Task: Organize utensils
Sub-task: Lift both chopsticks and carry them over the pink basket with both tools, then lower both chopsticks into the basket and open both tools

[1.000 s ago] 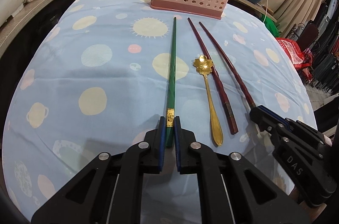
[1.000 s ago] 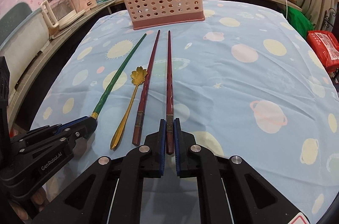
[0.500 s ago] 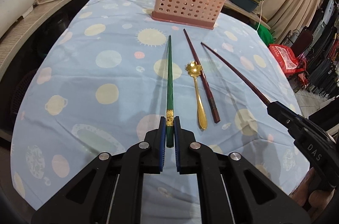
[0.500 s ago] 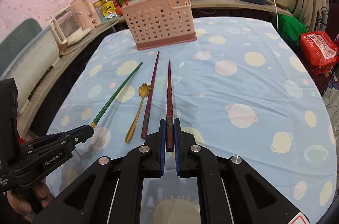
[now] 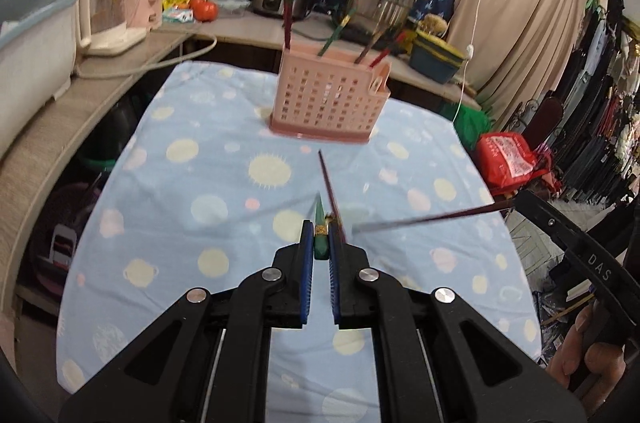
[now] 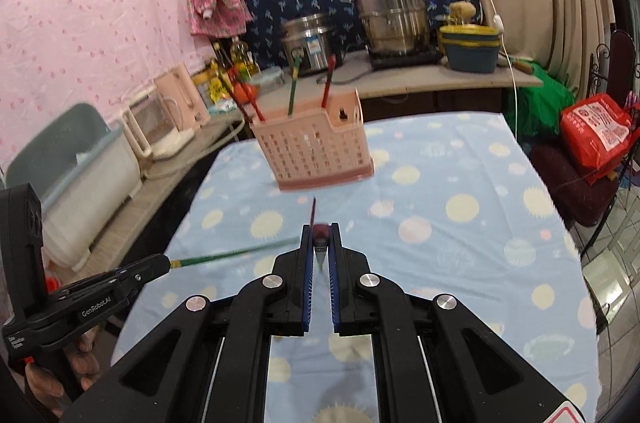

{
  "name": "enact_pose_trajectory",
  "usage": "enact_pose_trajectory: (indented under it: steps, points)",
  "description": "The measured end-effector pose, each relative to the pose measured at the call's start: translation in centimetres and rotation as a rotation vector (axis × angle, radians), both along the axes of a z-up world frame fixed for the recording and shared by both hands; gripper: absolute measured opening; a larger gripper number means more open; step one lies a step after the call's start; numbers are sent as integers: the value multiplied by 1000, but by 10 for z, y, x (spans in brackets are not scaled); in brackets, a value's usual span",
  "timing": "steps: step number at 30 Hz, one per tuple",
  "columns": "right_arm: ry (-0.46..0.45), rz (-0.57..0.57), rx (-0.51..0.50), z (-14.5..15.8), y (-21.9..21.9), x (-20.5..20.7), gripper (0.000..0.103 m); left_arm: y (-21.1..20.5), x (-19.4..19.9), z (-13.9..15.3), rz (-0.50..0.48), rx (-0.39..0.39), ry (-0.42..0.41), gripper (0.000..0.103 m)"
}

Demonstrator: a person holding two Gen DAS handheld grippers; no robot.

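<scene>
My left gripper (image 5: 320, 243) is shut on the green chopstick (image 5: 320, 219), held in the air and pointing at the pink utensil basket (image 5: 328, 103). It also shows in the right wrist view (image 6: 224, 257) at the left. My right gripper (image 6: 320, 243) is shut on a dark red chopstick (image 6: 321, 233), lifted above the table; its shaft shows in the left wrist view (image 5: 432, 219). A second dark red chopstick (image 5: 330, 183) lies on the cloth. The basket (image 6: 316, 151) holds several chopsticks upright. The gold spoon is mostly hidden behind my left fingers.
The table has a blue cloth (image 5: 200, 183) with planet prints. Behind it a counter carries steel pots (image 6: 392, 11), a kettle (image 5: 108, 11), oil bottles and a tomato. A red bag (image 5: 508, 159) and hanging clothes are to the right.
Both grippers have lifted their chopsticks off the cloth and tilted up, so the views now look toward the basket and counter. The grips stayed shut.
</scene>
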State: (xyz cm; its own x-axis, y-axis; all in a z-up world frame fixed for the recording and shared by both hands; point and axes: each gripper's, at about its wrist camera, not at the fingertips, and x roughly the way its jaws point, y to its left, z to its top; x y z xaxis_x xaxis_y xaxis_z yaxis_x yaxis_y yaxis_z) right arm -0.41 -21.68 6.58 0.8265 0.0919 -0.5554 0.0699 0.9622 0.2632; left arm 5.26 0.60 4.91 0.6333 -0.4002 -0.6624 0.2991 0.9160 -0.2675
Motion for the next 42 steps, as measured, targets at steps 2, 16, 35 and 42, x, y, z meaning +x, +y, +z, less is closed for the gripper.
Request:
enact_pose_trajectory:
  steps: [2, 16, 35, 42]
  points:
    - [-40, -3, -1, 16, -5, 8, 7, -2, 8, 14, -1, -2, -31, 7]
    - [-197, -18, 4, 90, -27, 101, 7, -32, 104, 119, 19, -9, -258, 7]
    - [-314, -92, 102, 107, -42, 247, 7, -46, 225, 158, 132, -12, -408, 7]
    - [-199, -77, 100, 55, -33, 276, 7, -47, 247, 114, 131, 10, -335, 7]
